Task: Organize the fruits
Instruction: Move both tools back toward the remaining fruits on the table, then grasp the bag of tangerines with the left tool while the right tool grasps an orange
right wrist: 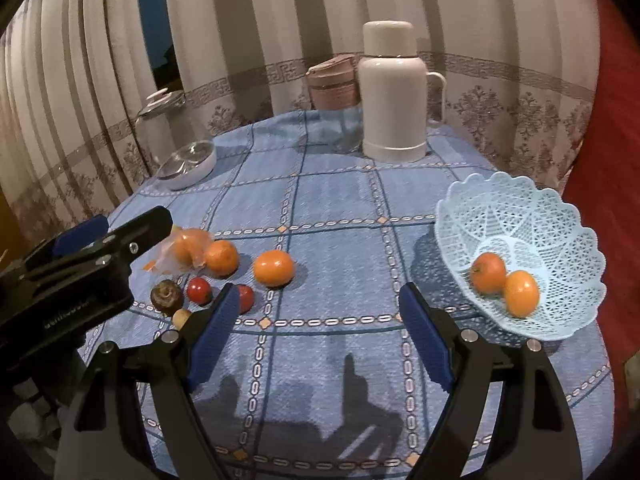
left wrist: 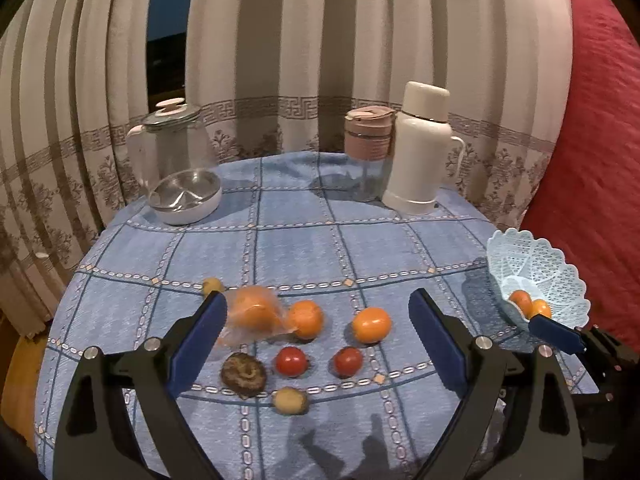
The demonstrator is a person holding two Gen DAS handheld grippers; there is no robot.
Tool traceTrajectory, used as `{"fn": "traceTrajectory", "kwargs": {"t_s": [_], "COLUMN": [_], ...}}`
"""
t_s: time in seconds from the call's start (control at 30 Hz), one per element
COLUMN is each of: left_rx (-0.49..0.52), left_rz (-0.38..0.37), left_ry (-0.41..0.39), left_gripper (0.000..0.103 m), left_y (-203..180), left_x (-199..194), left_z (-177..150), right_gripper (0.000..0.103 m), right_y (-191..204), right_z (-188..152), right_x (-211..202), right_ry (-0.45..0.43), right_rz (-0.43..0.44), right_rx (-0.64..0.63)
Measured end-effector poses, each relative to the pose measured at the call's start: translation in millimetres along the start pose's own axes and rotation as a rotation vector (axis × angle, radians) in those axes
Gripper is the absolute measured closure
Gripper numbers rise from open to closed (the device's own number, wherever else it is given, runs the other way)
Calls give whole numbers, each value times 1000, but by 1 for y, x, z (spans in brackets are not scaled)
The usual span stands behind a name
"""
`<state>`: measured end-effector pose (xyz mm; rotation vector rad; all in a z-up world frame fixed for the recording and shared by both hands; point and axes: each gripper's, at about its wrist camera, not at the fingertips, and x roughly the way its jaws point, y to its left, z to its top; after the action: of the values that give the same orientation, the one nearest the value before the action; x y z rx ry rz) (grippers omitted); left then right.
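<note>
Loose fruit lies on the blue checked tablecloth [left wrist: 304, 240]: an orange fruit in a clear bag [left wrist: 254, 312], two bare orange fruits [left wrist: 306, 318] [left wrist: 371, 325], two small red fruits [left wrist: 291, 361] [left wrist: 348, 362], a dark brown round fruit [left wrist: 243, 373] and a small yellowish one [left wrist: 290, 400]. My left gripper [left wrist: 318, 312] is open and empty, raised over this group. A light blue lace basket [right wrist: 532, 220] at the right holds two orange fruits [right wrist: 488, 273] [right wrist: 521, 293]. My right gripper [right wrist: 316, 308] is open and empty, between the fruit group and the basket.
At the table's back stand a glass kettle with a white base [left wrist: 176, 160], a pink-lidded glass jar [left wrist: 368, 148] and a white thermos [left wrist: 420, 148]. Striped curtains hang behind. A red cushion [left wrist: 592, 140] lies right of the basket. The table's round edge falls away at left.
</note>
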<state>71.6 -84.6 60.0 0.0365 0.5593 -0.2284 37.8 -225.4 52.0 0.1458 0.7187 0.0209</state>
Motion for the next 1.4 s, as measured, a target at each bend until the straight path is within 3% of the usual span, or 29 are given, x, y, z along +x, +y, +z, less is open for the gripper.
{"fn": "traceTrajectory", "kwargs": {"t_s": [0.7,1.4], "left_rx": [-127,-107], "left_rz": [186,69], "left_ry": [120,237], "left_gripper": [11,12], "left_y": [104,80], "left_x": [32,102], "left_z": [-38,-17], "right_gripper": [20,20], "right_y": [17,-1], "right_z": [-19,-23], "right_x": [34,41], "right_ry": [88,105], "right_rz": [68,69], "right_rx": [-3,42]}}
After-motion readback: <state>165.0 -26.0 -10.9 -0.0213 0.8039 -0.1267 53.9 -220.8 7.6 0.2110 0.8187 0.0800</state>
